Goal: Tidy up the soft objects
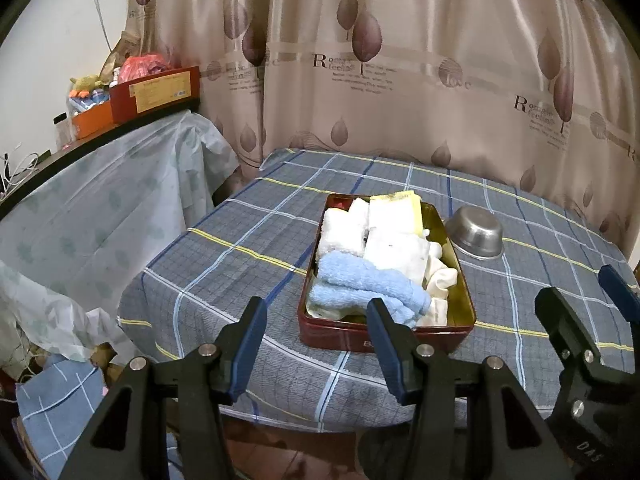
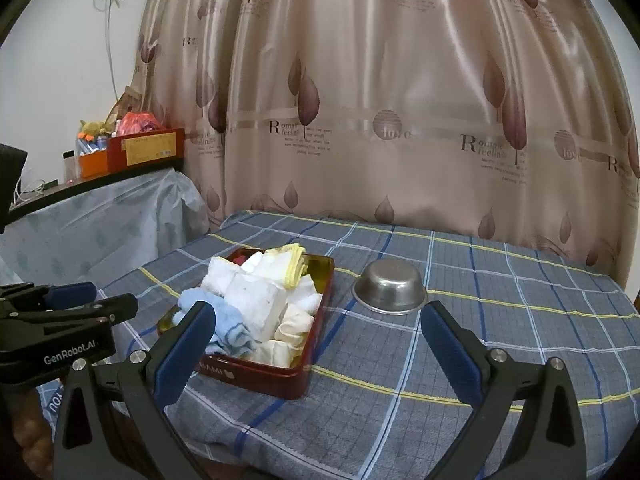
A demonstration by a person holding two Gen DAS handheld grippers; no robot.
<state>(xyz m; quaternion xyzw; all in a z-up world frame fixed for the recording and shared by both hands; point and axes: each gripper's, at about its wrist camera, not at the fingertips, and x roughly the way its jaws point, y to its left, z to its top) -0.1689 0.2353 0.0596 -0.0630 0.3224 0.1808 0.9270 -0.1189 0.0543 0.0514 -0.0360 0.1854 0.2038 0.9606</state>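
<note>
From the left wrist view, the left gripper (image 1: 318, 342) hangs spread wide and empty just short of the dark red rectangular tin (image 1: 384, 334), where the fluffy light-blue towel (image 1: 368, 286) and folded white cloths (image 1: 394, 236) lie packed, seemingly for tidiness.

From the right wrist view, the right gripper (image 2: 316, 346) gapes empty too; the upturned steel bowl (image 2: 390, 286) sits beside the tin.

The left gripper (image 2: 86, 300) reads "GenRobot.AI"; the curtain (image 2: 400, 100) bears "Romantic feeling" (probably) and "love".
</note>
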